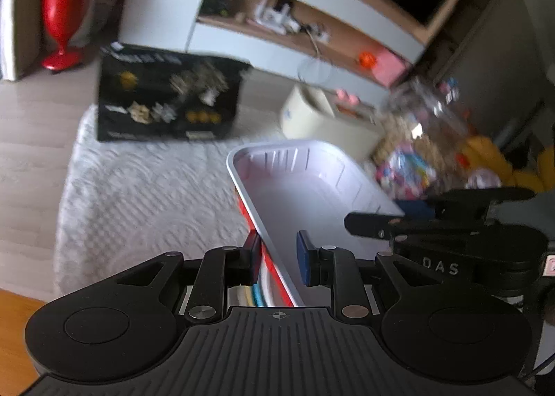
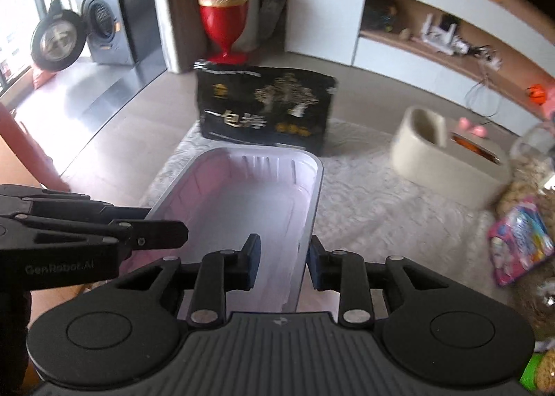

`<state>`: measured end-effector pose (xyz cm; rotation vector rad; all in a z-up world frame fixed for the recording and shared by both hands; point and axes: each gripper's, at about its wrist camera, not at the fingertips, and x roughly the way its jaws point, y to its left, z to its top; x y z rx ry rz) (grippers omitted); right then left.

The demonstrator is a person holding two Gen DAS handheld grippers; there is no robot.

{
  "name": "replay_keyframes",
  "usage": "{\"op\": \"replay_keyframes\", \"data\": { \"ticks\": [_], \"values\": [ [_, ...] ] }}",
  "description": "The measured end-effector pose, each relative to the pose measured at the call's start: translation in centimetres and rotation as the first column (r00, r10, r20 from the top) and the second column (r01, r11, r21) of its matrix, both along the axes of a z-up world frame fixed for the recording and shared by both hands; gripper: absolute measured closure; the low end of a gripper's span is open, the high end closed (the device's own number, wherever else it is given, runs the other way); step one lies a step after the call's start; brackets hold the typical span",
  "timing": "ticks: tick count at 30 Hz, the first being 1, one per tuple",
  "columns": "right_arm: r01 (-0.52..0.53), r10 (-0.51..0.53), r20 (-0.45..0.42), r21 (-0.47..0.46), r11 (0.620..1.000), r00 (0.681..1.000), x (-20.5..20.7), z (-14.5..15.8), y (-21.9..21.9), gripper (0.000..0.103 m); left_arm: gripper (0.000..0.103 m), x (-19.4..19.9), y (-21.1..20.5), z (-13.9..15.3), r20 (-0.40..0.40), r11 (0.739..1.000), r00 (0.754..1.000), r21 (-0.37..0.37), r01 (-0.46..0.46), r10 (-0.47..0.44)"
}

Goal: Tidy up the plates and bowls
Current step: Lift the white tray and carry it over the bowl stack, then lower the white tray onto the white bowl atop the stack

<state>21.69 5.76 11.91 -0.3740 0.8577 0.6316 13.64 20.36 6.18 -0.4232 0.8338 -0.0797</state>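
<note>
Left gripper: you clamp the basin's left rim | right gripper: you clamp its right rim | basin held above the white rug, black bag beyond.

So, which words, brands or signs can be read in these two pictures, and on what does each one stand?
"DAS": on the right gripper, seen from the left wrist.
"GenRobot.AI": on the left gripper, seen from the right wrist.
Black box: large white characters, too blurred to read surely.
Snack bag: print unreadable.
</note>
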Motion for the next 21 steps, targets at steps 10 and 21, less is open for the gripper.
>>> {"op": "replay_keyframes", "data": {
  "ticks": [10,21],
  "values": [
    [0.045,-0.045,-0.015,0.03,0.999,0.999,0.4,-4.5,-3.7,0.07,0.082,1.3,-1.9,-3.3,-0.077,0.999,0.997,0.026,0.026,-0.024],
    [0.096,-0.091,-0.051,0.096,0.991,0.995,2.7,-3.9,-4.1,0.064,0.082,1.6,-0.4,-3.4,-0.085,0.999,0.996,-0.035,-0.015,0.012]
  ]
}}
